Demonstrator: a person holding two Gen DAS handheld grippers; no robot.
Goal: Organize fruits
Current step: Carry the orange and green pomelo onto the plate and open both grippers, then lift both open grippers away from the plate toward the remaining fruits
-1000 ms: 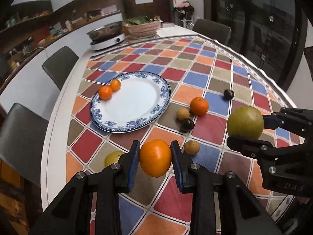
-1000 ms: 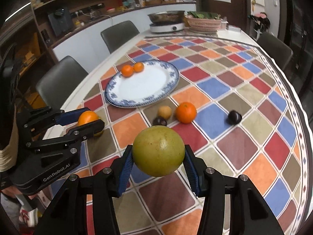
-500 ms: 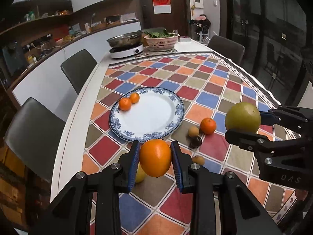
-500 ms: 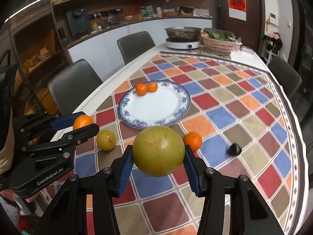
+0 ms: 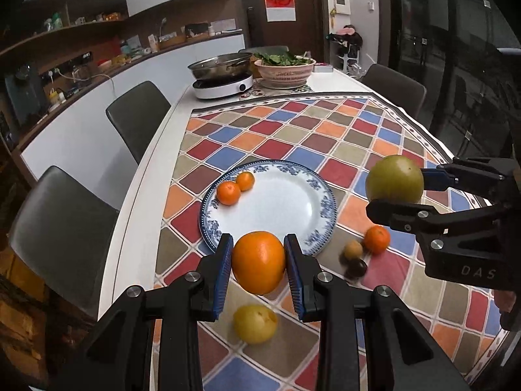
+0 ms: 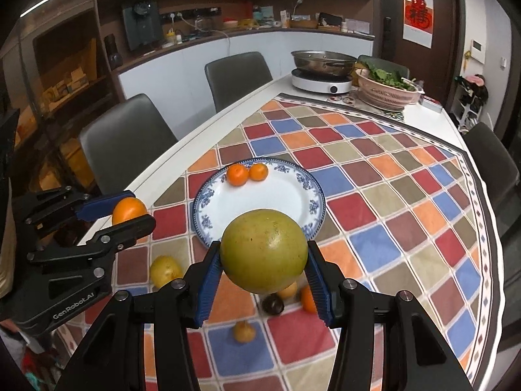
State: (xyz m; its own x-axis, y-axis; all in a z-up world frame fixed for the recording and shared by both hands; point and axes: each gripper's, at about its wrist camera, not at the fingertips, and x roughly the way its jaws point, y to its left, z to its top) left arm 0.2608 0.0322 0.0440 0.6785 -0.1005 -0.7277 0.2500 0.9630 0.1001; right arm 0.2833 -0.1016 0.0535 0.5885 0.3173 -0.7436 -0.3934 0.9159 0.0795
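My left gripper (image 5: 259, 262) is shut on a large orange (image 5: 259, 260) and holds it high above the table, near the front rim of the blue-and-white plate (image 5: 283, 205). My right gripper (image 6: 264, 257) is shut on a big green-yellow fruit (image 6: 264, 251), also held high. The plate (image 6: 260, 202) carries two small tangerines (image 5: 234, 189) at its far left. On the cloth lie a yellow fruit (image 5: 255, 322), a tangerine (image 5: 377, 238), a small brown fruit (image 5: 353, 249) and a dark fruit (image 5: 356, 267). The right gripper also shows in the left wrist view (image 5: 420, 192), and the left gripper in the right wrist view (image 6: 130, 210).
A hot pot on a white cooker (image 5: 223, 79) and a pink basket of greens (image 5: 285, 70) stand at the table's far end. Grey chairs (image 5: 136, 117) line the left side; another chair (image 5: 394, 88) is at the far right. A small brown fruit (image 6: 244, 330) lies below my right gripper.
Both grippers have risen and pulled back from the table with their fruits still held; the plate and loose fruits look smaller and farther away.
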